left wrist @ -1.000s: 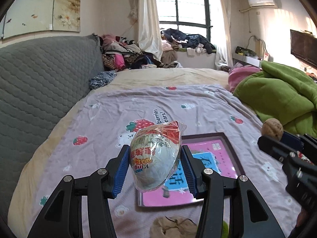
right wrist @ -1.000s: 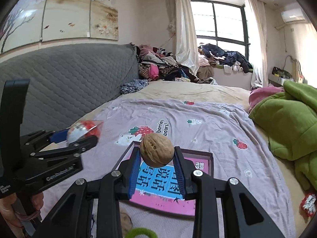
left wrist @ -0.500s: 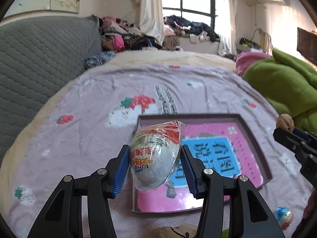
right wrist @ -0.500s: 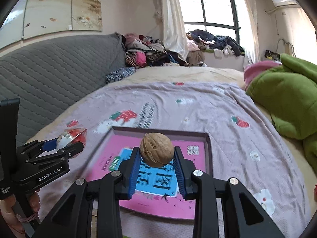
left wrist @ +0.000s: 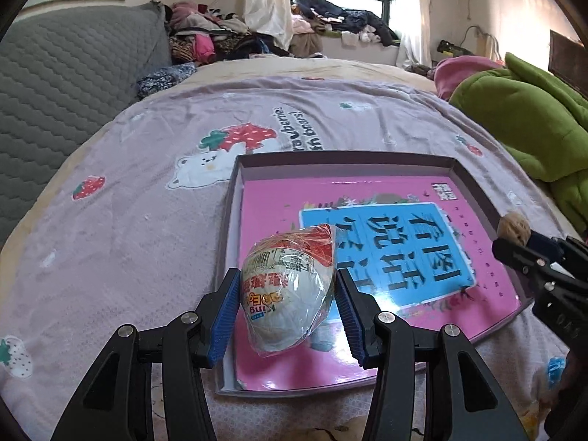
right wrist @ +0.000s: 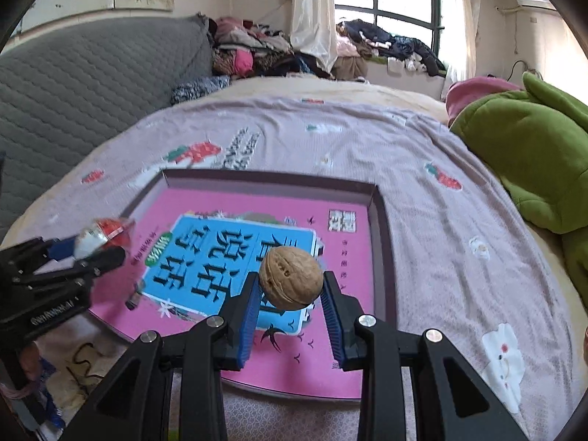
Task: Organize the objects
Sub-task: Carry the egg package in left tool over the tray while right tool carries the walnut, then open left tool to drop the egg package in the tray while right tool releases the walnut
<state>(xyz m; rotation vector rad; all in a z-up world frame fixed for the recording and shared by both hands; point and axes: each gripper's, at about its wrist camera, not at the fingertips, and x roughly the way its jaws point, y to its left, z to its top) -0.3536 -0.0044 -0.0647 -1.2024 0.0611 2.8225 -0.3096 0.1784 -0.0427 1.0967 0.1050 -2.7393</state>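
Bed, tray (left wrist: 235, 220) centre | left gripper (left wrist: 288, 310) clamps egg (left wrist: 286, 294) over tray's near-left | right gripper (right wrist: 290, 307) clamps walnut (right wrist: 291, 282) over its near-right | step: placing | next: lower, release inside rim

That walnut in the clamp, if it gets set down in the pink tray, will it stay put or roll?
The walnut is nearly round, so it would probably roll a little on the tray's smooth, glossy floor. The raised rim would likely stop it. Its hard shell looks rigid: the right gripper pinches it with no visible dent, so it seems unlikely to crush.
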